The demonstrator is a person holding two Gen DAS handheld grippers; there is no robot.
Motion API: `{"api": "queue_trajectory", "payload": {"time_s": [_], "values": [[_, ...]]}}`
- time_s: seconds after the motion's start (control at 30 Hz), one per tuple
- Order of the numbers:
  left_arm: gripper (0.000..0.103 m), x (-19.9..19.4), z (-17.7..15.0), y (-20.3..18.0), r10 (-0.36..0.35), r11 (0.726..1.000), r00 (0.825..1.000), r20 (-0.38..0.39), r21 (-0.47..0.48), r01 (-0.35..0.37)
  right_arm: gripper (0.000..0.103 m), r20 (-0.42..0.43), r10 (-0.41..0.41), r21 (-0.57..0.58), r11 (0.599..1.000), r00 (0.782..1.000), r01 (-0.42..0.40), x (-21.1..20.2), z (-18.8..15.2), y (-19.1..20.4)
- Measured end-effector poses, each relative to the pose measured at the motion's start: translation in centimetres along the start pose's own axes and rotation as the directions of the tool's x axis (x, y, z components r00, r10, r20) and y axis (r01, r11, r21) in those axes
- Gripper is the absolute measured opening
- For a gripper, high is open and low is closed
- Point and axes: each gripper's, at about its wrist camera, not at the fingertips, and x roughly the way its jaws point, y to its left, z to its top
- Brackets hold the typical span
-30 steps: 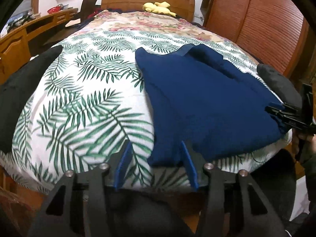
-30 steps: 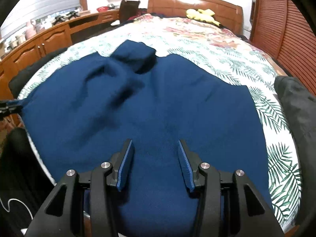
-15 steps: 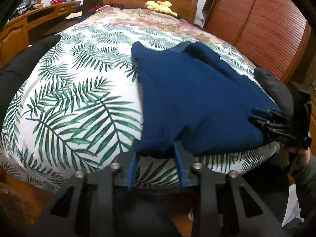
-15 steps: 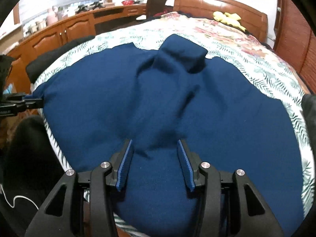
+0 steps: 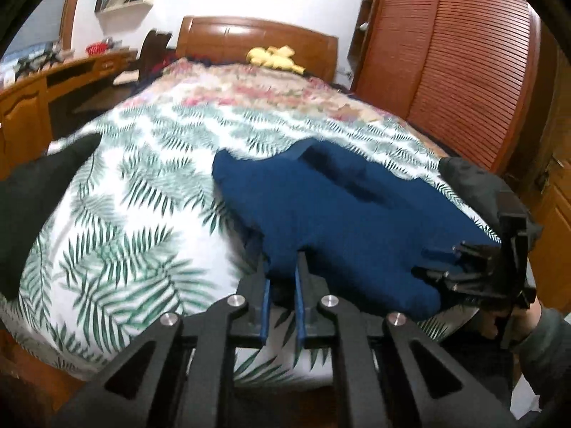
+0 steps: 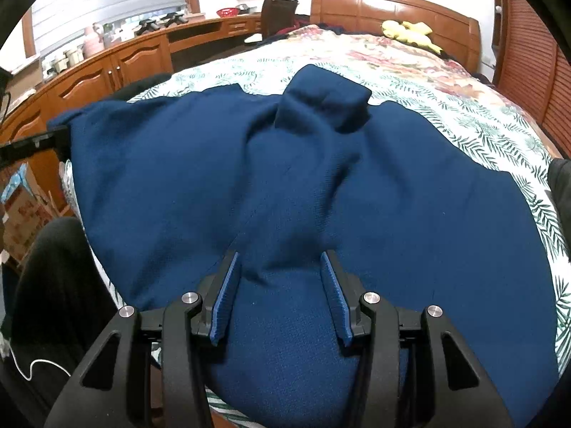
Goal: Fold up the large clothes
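Blue sweater [image 6: 321, 185] hem sits clamped in the left gripper [image 5: 282, 278] and between the right gripper's [image 6: 278, 285] spread fingers, ready for lifting into a fold.

navy sweater [image 6: 321, 185] on green fern-print bedspread [image 5: 142, 221]

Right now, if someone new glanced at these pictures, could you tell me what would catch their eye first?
First the big navy sweater spread over the palm-leaf sheet at the foot of the bed. The left tongs are pinched shut on its near corner, while the right tongs gape open over bunched fabric at the hem. Farther off, a yellow plush toy lies by the wooden headboard.
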Motion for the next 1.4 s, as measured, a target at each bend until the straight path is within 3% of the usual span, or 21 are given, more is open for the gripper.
{"api": "queue_trajectory", "payload": {"time_s": [0.23,0.43,0.7,0.83,0.97,1.1,1.4], "values": [[0.006,0.0,3.8,-4.0,-0.034,0.996,0.998,0.060,0.082,0.029,0.047,0.034,-0.023,0.056,0.998,0.999,0.021,-2.3,-0.6,-2.2],[0.005,1.8,6.7,-10.7,-0.117,0.978,0.990,0.083,0.184,0.100,0.047,0.072,-0.071,0.117,0.991,0.995,0.062,-5.6,-2.5,-5.6],[0.004,5.4,7.8,-21.3,-0.254,0.921,0.967,0.015,0.307,0.238,0.047,0.103,-0.135,0.192,0.975,0.985,0.113,-10.2,-5.2,-10.2],[0.004,7.1,6.8,-24.8,-0.273,0.898,0.960,-0.055,0.343,0.275,0.047,0.117,-0.154,0.219,0.968,0.981,0.125,-11.8,-6.0,-11.6],[0.007,7.9,6.8,-25.1,-0.241,0.908,0.966,-0.097,0.329,0.260,0.047,0.127,-0.153,0.243,0.963,0.980,0.119,-12.7,-6.4,-12.5],[0.007,7.0,6.8,-24.5,-0.215,0.909,0.973,-0.084,0.348,0.231,0.047,0.136,-0.145,0.250,0.962,0.980,0.108,-13.0,-6.0,-12.6],[0.011,5.0,6.8,-21.3,-0.254,0.916,0.964,-0.080,0.300,0.266,0.047,0.201,-0.134,0.236,0.968,0.970,0.085,-14.1,-2.6,-10.9]]}}
